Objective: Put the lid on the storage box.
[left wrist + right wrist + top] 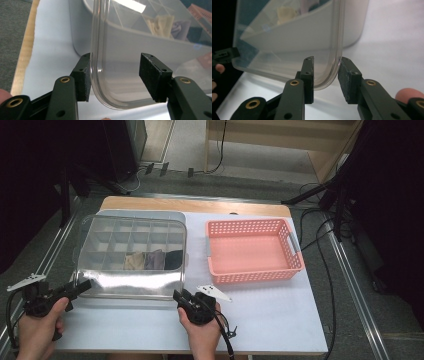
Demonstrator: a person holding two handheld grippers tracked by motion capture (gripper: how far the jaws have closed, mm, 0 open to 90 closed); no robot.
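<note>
Fingers (82, 77) of both grippers straddle the clear lid's (131, 282) near corners, unpinched; the high view adds a pink basket (252, 251).

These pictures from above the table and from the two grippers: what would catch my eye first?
The clear plastic lid stands out: it is lifted at its near edge above the grey divided storage box at the table's left. The left gripper and right gripper each straddle a near corner of it. To the right sits an empty pink perforated basket.

Basket (252, 251) right of divided box (131, 255)
</note>
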